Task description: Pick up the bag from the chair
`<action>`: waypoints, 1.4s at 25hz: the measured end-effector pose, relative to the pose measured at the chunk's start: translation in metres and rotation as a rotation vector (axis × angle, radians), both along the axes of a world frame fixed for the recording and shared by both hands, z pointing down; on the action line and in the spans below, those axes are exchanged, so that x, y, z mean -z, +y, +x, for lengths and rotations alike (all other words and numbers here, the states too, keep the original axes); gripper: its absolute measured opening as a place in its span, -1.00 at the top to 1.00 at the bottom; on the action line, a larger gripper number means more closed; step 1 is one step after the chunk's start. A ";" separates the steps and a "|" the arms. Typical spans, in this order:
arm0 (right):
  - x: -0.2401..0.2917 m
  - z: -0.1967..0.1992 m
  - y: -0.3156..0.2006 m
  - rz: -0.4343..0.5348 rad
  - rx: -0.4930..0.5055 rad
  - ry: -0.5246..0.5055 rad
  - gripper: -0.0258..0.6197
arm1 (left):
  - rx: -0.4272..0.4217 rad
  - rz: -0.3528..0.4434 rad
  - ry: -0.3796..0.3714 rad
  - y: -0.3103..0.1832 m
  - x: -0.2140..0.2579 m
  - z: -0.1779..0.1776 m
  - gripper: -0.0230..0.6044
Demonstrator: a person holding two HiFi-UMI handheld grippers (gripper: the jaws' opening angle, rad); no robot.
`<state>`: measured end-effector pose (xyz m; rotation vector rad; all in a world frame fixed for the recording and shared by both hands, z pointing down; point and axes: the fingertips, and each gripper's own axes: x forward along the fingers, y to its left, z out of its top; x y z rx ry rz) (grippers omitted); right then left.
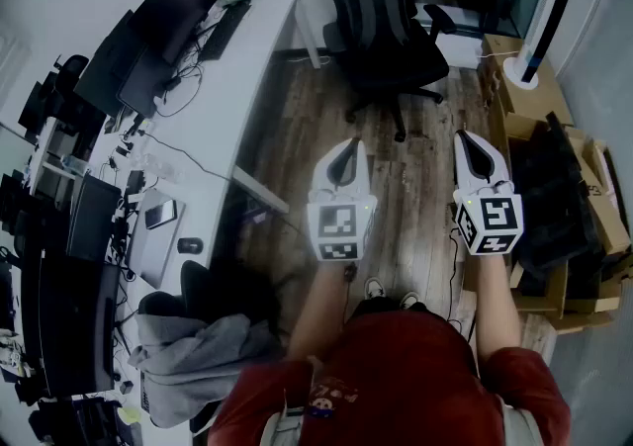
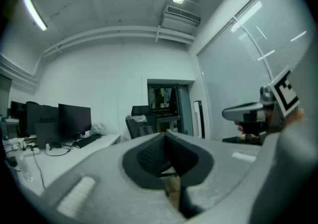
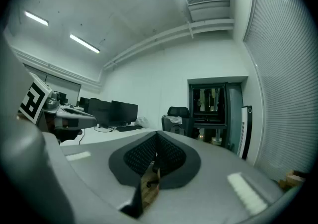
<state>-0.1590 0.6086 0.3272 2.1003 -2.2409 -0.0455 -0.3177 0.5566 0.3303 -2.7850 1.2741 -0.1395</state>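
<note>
A wooden floor [image 1: 297,128] spreads under a black office chair [image 1: 415,63], which stands at the top of the head view. A long white tabletop [image 1: 237,68] runs to the left of the chair, carrying dark monitors [image 1: 148,39] and a keyboard [image 1: 226,29]. Stacked cardboard boxes [image 1: 514,123] sit to the right of the chair. A grey jacket [image 1: 198,350] lies heaped well away from the chair, at the lower left beside the person.

The bag [image 1: 374,9], dark with lighter stripes, sits on the chair, upright against its backrest.

The left tongs [image 1: 345,159] and the right tongs [image 1: 475,152] are held level side by side, both aimed toward the chair and well short of it. In the left gripper view the left tongs [image 2: 166,136] are clenched tip to tip, with the chair [image 2: 141,126] beyond them. In the right gripper view the right tongs [image 3: 157,136] are likewise clenched, gripping nothing, with the chair [image 3: 178,118] ahead.
</note>
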 end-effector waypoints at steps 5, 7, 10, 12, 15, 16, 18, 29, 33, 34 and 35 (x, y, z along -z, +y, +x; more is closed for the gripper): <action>-0.006 -0.012 -0.020 -0.011 0.004 -0.005 0.92 | 0.015 -0.006 -0.017 -0.020 -0.006 -0.017 0.94; -0.009 -0.015 -0.028 -0.015 0.001 -0.012 0.92 | 0.016 -0.007 -0.024 -0.028 -0.008 -0.021 0.94; -0.010 -0.022 -0.041 -0.011 -0.007 -0.020 0.92 | 0.011 -0.002 -0.022 -0.041 -0.010 -0.030 0.94; -0.012 -0.030 -0.049 -0.008 -0.010 -0.018 0.92 | 0.008 -0.001 -0.020 -0.049 -0.011 -0.038 0.94; -0.015 -0.042 -0.058 -0.006 -0.020 -0.018 0.92 | -0.002 -0.002 -0.022 -0.058 -0.015 -0.050 0.94; -0.016 -0.045 -0.061 -0.002 -0.024 -0.021 0.92 | -0.004 -0.001 -0.023 -0.062 -0.016 -0.053 0.94; -0.016 -0.049 -0.065 0.005 -0.027 -0.036 0.92 | -0.004 -0.005 -0.021 -0.068 -0.018 -0.058 0.94; -0.028 -0.046 -0.097 -0.009 -0.044 -0.059 0.92 | -0.020 -0.015 -0.004 -0.105 -0.026 -0.053 0.94; -0.037 -0.032 -0.120 -0.018 -0.050 -0.070 0.92 | -0.018 -0.018 -0.017 -0.127 -0.034 -0.040 0.94; -0.039 -0.028 -0.127 -0.020 -0.051 -0.072 0.92 | -0.020 -0.018 -0.023 -0.134 -0.036 -0.036 0.94; -0.040 -0.024 -0.135 -0.022 -0.051 -0.074 0.92 | -0.022 -0.019 -0.030 -0.141 -0.037 -0.032 0.94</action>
